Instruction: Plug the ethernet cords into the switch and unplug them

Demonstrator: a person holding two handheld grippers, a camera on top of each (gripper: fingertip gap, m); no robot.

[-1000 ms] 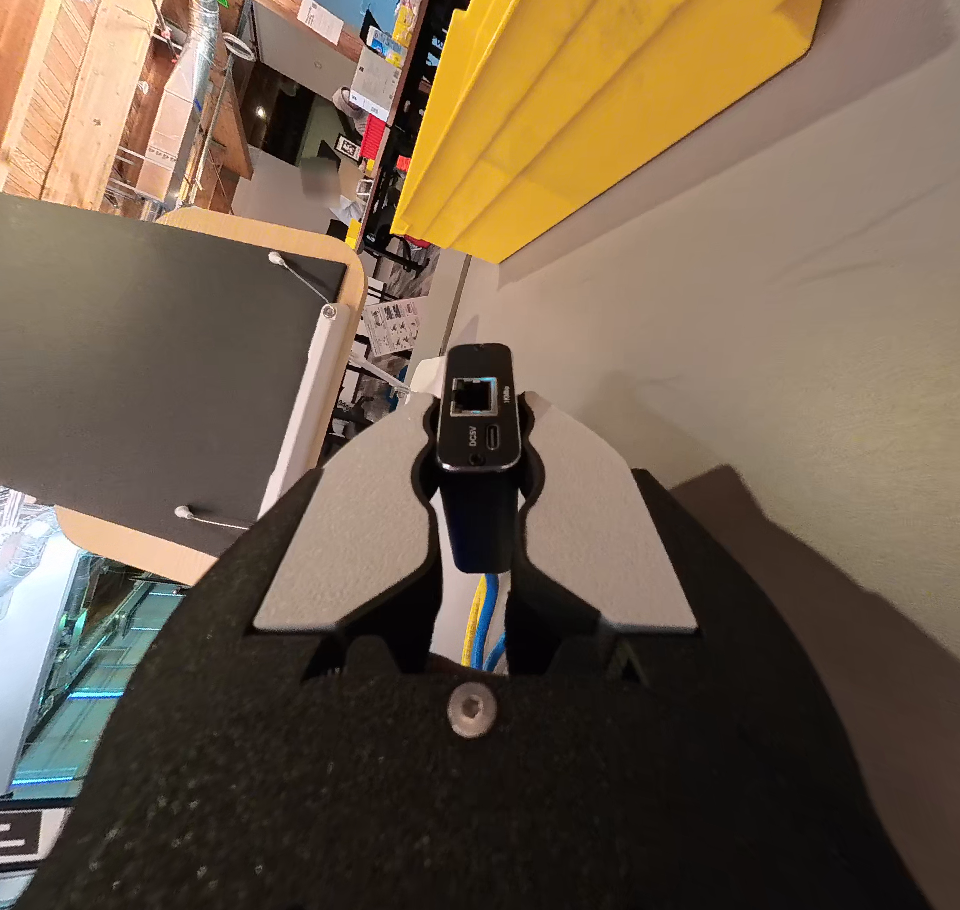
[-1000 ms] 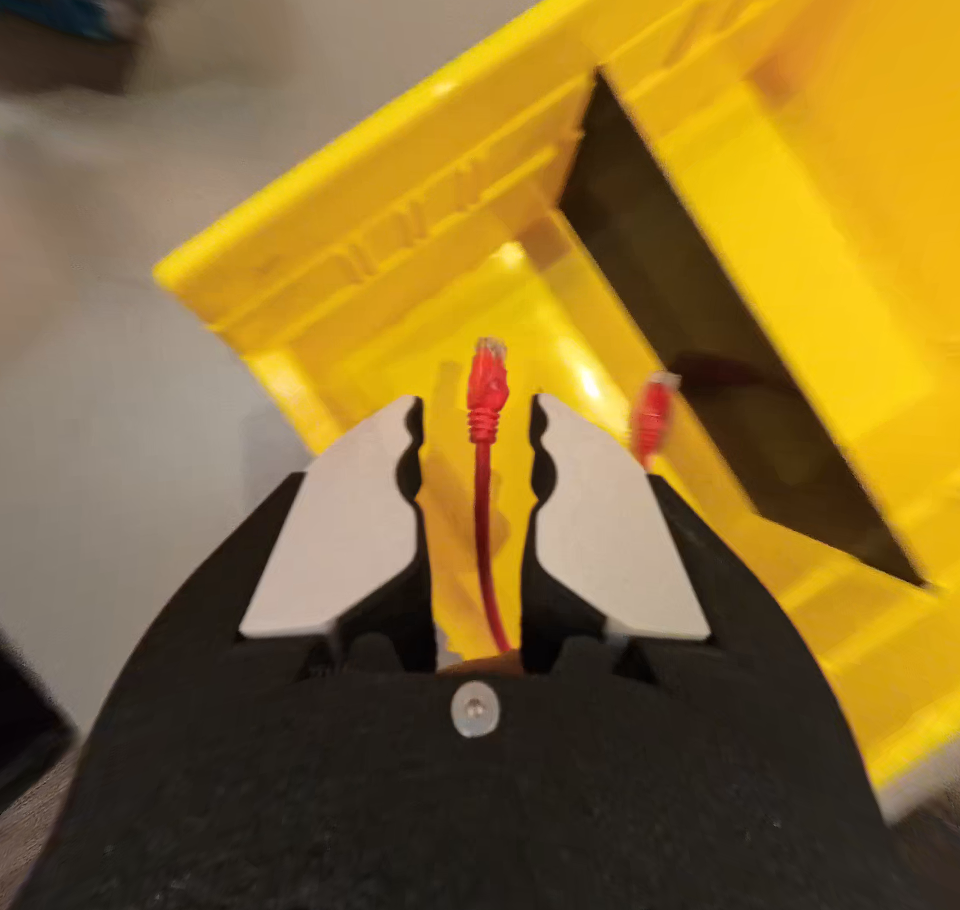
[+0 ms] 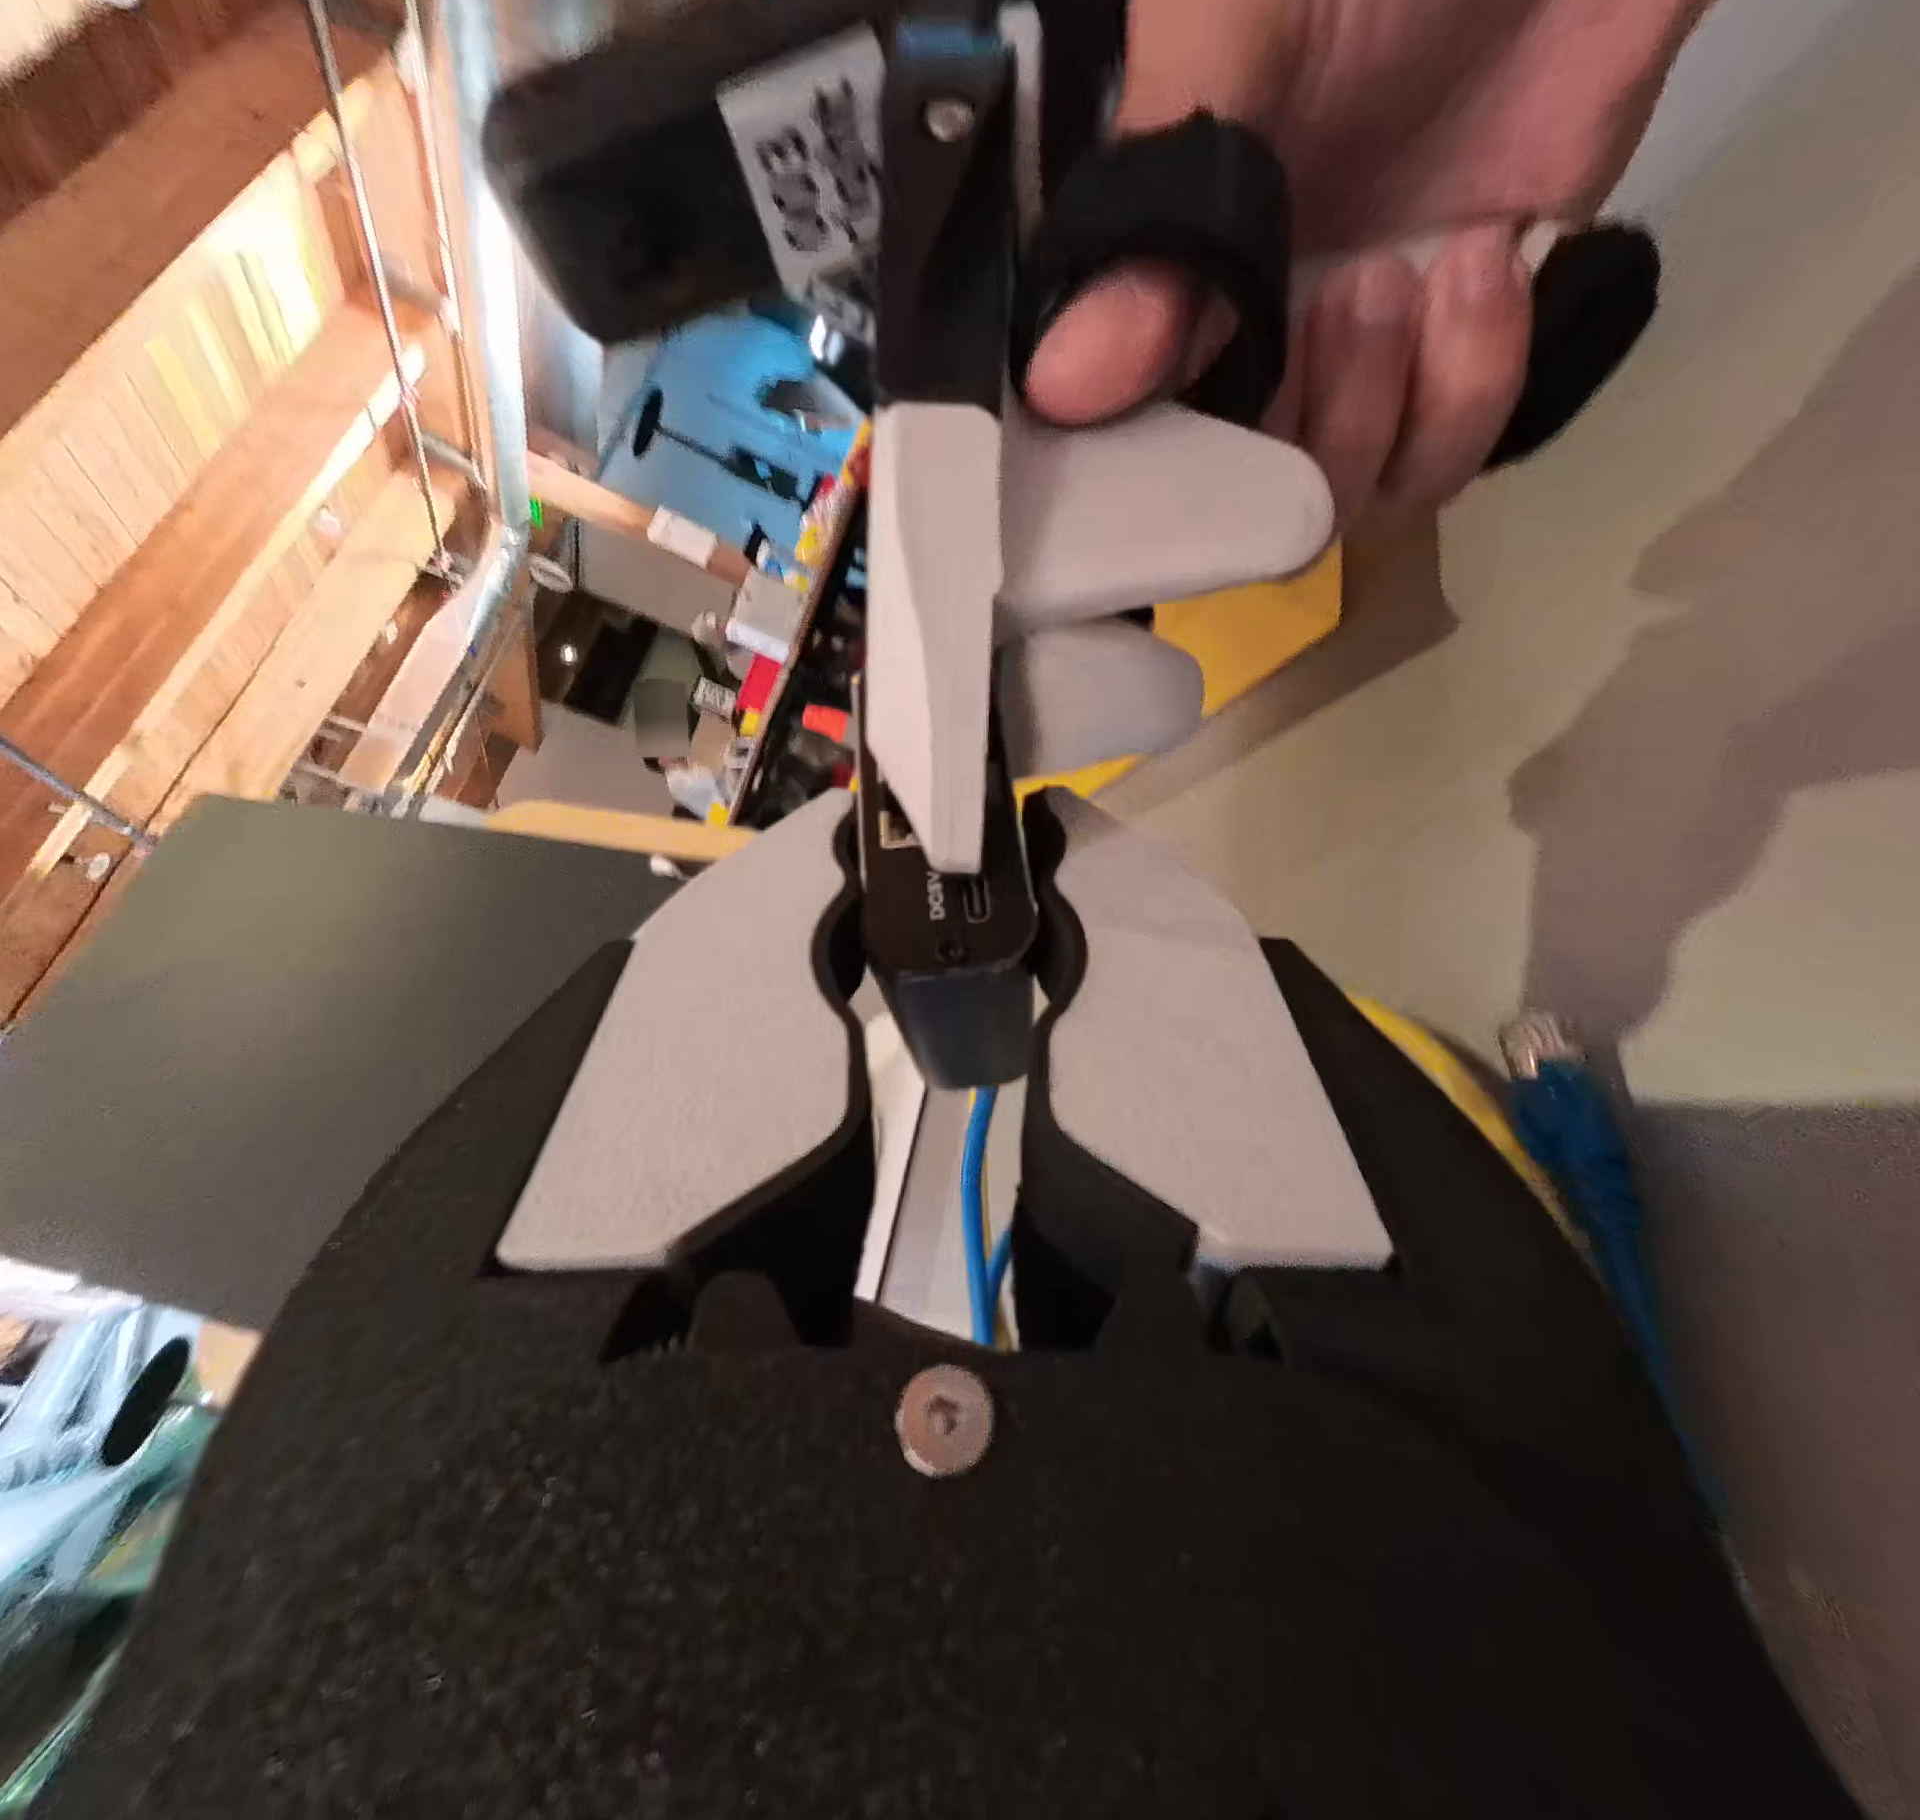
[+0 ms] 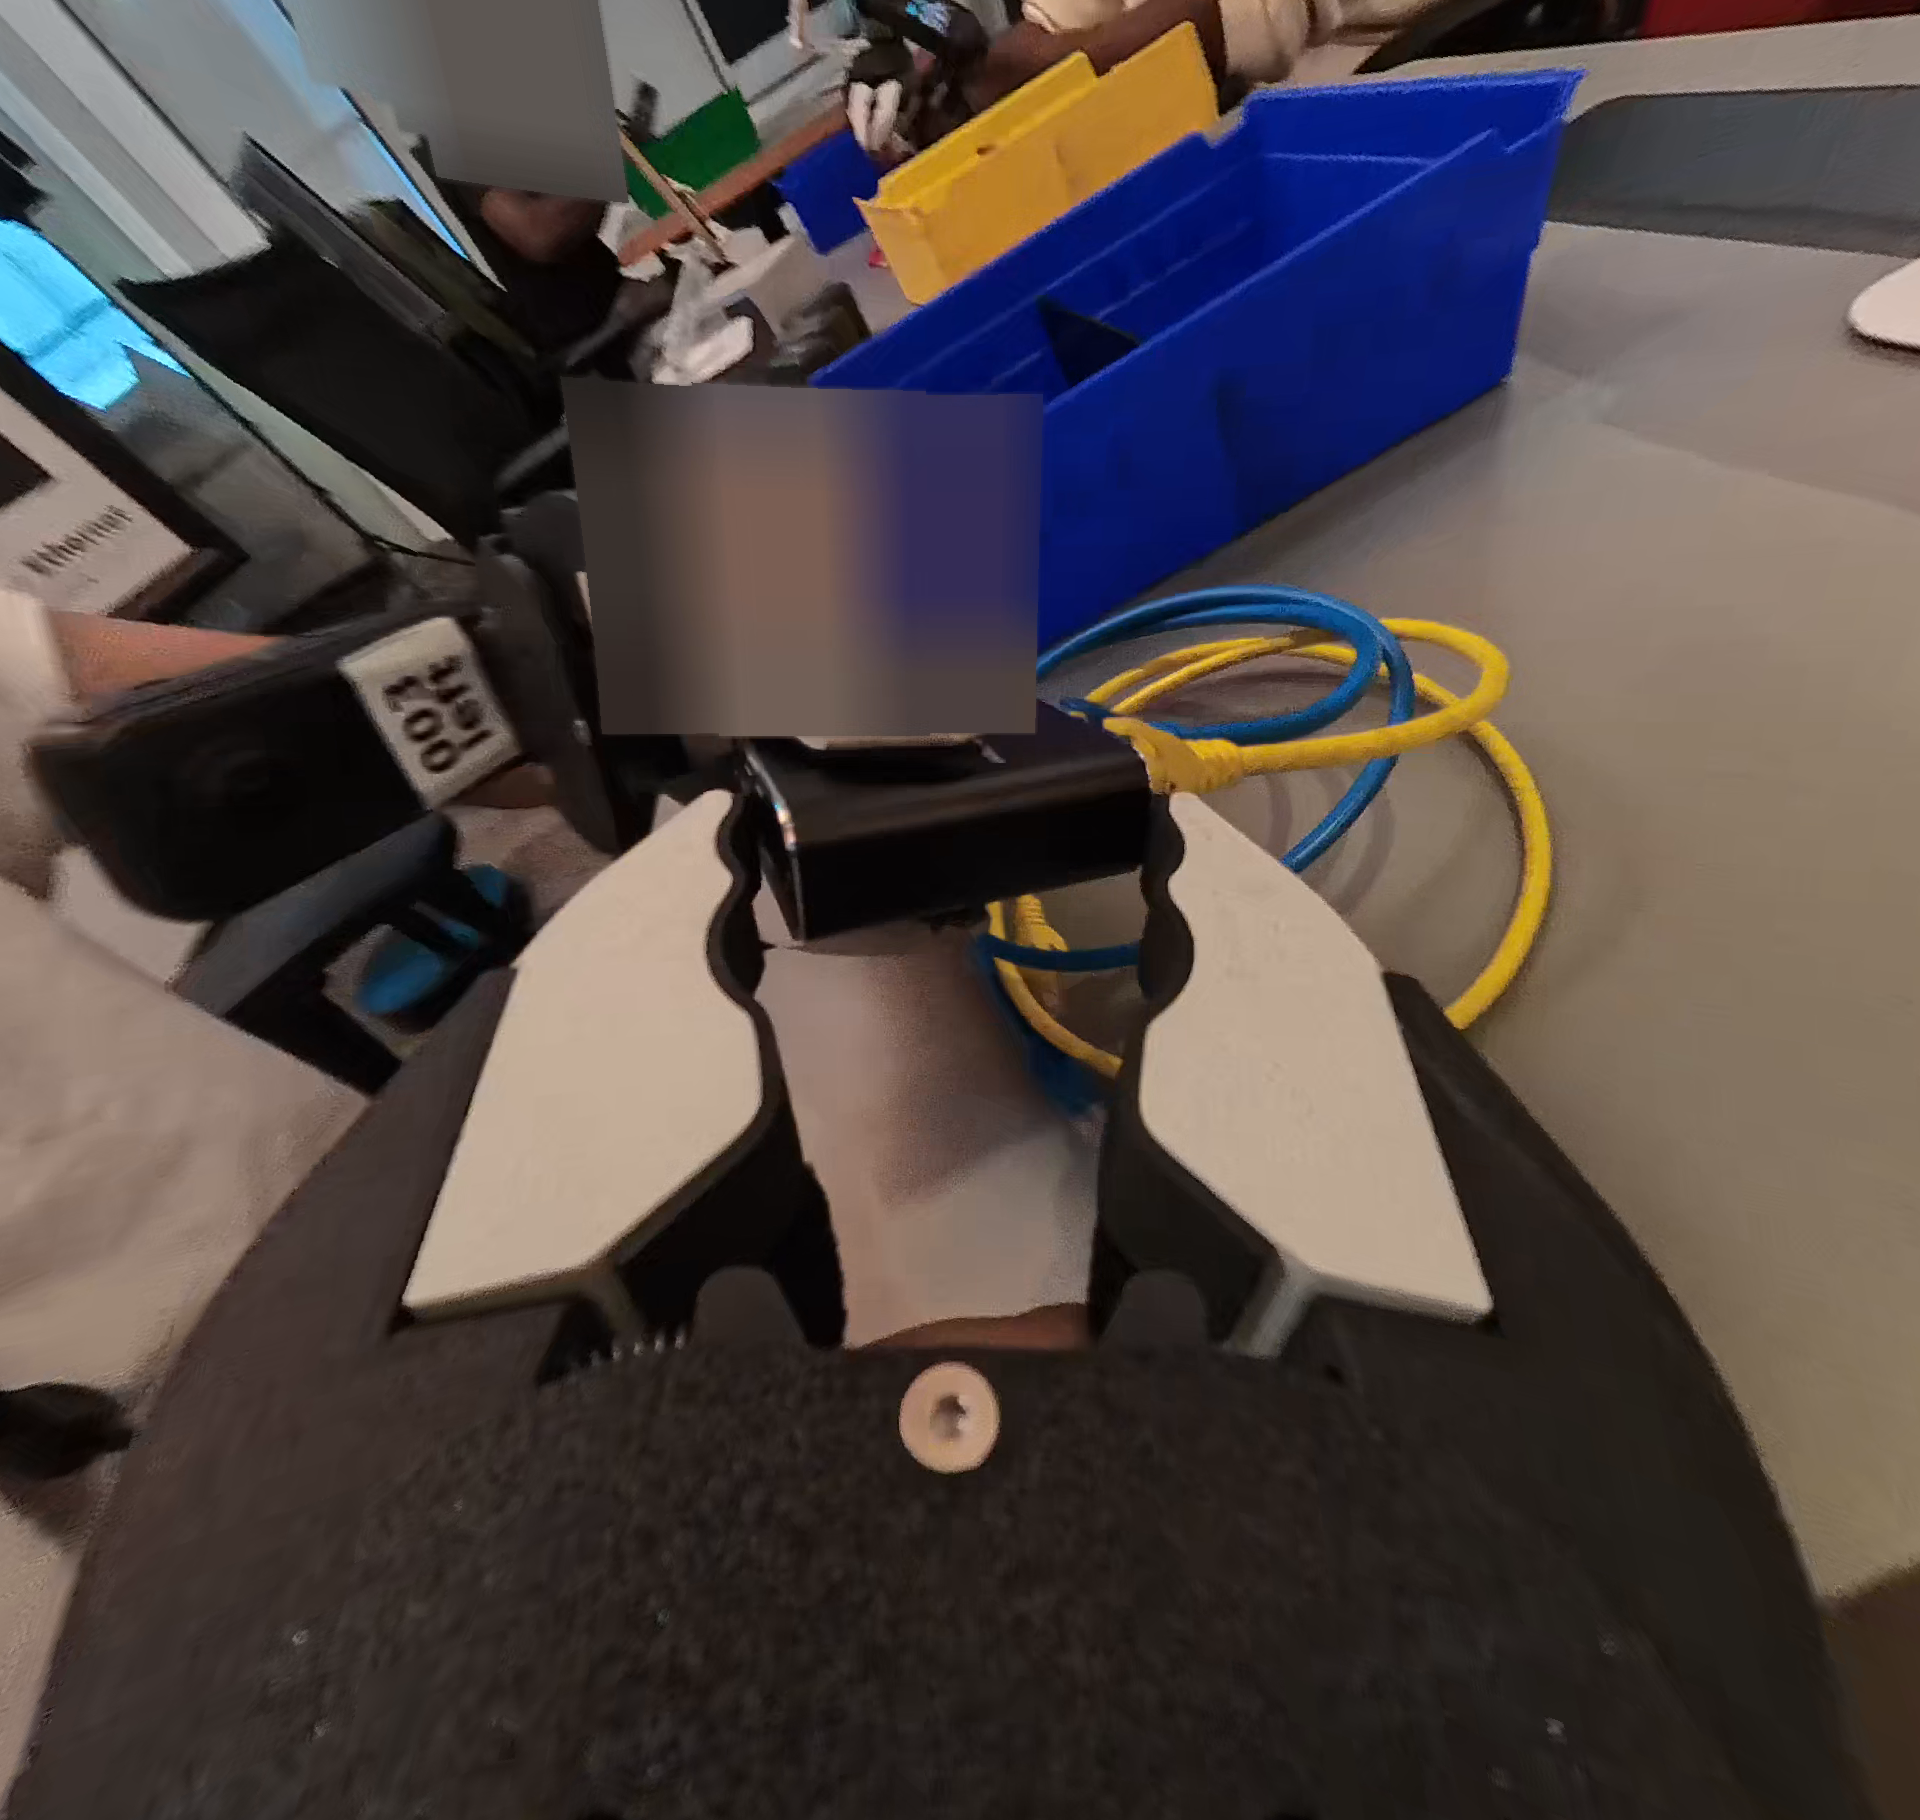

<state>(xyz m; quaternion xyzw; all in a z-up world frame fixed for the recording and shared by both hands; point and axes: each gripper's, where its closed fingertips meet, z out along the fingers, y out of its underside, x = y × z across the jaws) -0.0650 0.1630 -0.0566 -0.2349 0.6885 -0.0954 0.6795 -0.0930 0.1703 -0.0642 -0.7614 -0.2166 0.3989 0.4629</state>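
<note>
My left gripper [image 3: 951, 866] is shut on the small black switch [image 3: 956, 939], whose port end faces me. My right gripper [image 4: 948, 814] stands wide across the switch [image 4: 966, 835], fingertips against both its ends. In the left wrist view its grey fingers [image 3: 935, 627] come down over the port face, with a hand behind. A yellow cord [image 4: 1496, 835] is plugged into the switch's far end by its plug [image 4: 1184, 762]. A blue cord [image 4: 1247, 617] lies coiled with it; its loose plug [image 3: 1548, 1084] shows at the right.
A blue bin [image 4: 1299, 336] stands on the grey table [image 4: 1714, 731] behind the cords, with a yellow bin [image 4: 1039, 160] farther back. A black panel [image 3: 312, 991] is at the left. People sit at the far side. Less than 4 cm separates the two grippers' tips.
My right gripper has left the yellow bin, no longer holds the red cord, and has come over to the switch. My left gripper still holds the switch.
</note>
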